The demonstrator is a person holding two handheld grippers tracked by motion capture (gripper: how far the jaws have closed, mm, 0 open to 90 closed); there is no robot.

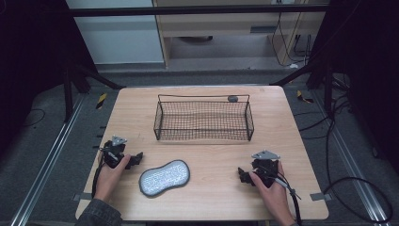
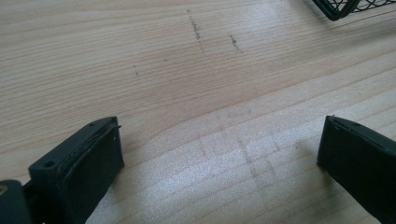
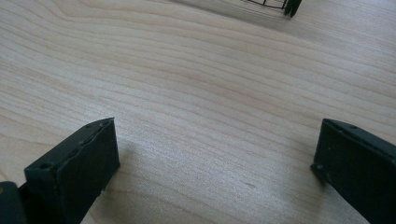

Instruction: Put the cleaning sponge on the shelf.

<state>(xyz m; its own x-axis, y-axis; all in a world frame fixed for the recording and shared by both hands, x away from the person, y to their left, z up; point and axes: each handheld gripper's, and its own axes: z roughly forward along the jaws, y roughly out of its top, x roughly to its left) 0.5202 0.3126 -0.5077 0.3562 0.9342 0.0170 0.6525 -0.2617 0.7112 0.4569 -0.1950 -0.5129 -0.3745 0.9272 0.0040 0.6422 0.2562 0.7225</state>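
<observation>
Lying flat at lower centre of the wooden counter [image 1: 282,141], the grey peanut-shaped mesh pad [image 1: 164,177] looks light and floppy, best pinched at its edge; left claw [image 1: 135,159] and right claw [image 1: 243,175] both gape, released.

no text, label, brand or number can be read anywhere. the keys of the small grey keyboard [image 1: 164,177], at six o'clock of the wire basket [image 1: 203,120], are too small to read.
</observation>
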